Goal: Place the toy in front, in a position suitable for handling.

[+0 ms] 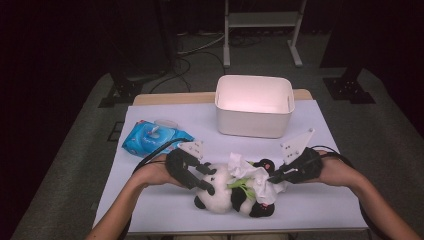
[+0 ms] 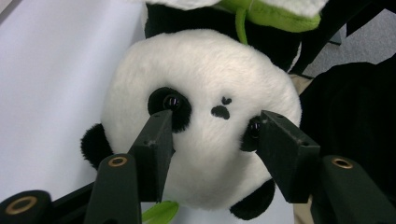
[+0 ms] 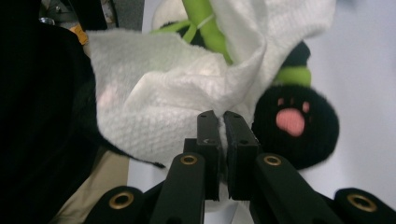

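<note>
A black and white panda plush [image 1: 222, 199] lies on its back near the front of the white table [image 1: 320, 200]. My left gripper [image 1: 209, 180] has its jaws pressed on either side of the panda's face [image 2: 210, 70], one pad [image 2: 156, 140] over each eye. A white wipe [image 1: 252, 176] is draped over the panda's belly and its green bamboo piece. My right gripper [image 1: 272, 176] is shut on an edge of that wipe [image 3: 177, 102], just beside a black foot with a pink paw mark [image 3: 292, 123].
A white plastic bin [image 1: 252, 122] stands at the back middle of the table. To the left lies a blue pack of wet wipes [image 1: 150, 137]. Both forearms come in from the front edge. Dark floor and stand legs lie beyond.
</note>
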### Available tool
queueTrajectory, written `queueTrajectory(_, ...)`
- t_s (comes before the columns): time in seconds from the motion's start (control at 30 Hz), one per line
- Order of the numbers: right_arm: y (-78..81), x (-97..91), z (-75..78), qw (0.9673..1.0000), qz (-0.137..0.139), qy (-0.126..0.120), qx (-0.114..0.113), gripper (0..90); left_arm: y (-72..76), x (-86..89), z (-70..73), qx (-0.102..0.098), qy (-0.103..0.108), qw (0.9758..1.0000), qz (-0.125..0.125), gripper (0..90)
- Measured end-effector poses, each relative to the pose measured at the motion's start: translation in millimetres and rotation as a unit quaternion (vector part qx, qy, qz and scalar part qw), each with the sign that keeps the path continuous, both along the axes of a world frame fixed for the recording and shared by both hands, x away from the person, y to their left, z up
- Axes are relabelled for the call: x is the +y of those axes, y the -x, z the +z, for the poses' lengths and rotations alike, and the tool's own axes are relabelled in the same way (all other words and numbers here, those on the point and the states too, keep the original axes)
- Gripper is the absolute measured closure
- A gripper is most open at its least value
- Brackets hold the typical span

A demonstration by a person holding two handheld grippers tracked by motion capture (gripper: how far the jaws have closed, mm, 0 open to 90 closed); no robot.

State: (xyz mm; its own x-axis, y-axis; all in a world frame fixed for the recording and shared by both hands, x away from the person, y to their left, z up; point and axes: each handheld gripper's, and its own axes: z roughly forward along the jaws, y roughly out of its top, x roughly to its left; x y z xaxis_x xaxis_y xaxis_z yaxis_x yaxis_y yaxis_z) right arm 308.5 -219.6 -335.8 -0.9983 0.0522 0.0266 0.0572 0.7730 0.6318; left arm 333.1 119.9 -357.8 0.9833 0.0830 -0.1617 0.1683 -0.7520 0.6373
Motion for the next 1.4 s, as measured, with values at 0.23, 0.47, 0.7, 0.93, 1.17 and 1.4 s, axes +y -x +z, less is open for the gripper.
queueTrajectory(0.23, 0.3, -11.0, -13.8, 0.9997, -0.024, 0.003, 0.005, 85.1, -1.8, -6.7, -6.5, -0.005, -0.008, 0.9999, 0.008, 38.8)
queueTrajectory(0.47, -14.2, -9.8, -32.1, 0.9989, -0.042, -0.009, 0.020, 85.1, -2.7, -13.8, -9.0, -0.010, -0.003, 0.9999, 0.010, 41.9)
queueTrajectory(0.7, -29.3, -17.1, -36.3, 0.9975, -0.062, -0.024, 0.025, 85.2, -5.5, -24.9, -13.4, -0.002, 0.020, 0.9997, 0.012, 43.8)
queueTrajectory(0.93, -33.3, -30.2, -35.1, 0.9964, -0.080, -0.020, 0.020, 85.1, -5.5, -42.6, -10.7, -0.010, 0.017, 0.9998, 0.001, 43.9)
queueTrajectory(1.17, -27.0, -40.7, -32.7, 0.9959, -0.086, -0.012, 0.022, 79.0, -5.0, -46.5, -11.1, -0.011, 0.017, 0.9998, 0.001, 43.7)
queueTrajectory(1.4, -19.1, -39.6, -17.9, 0.9965, -0.078, -0.029, 0.010, 69.5, -0.6, -40.6, -10.4, -0.017, 0.015, 0.9997, 0.003, 42.6)
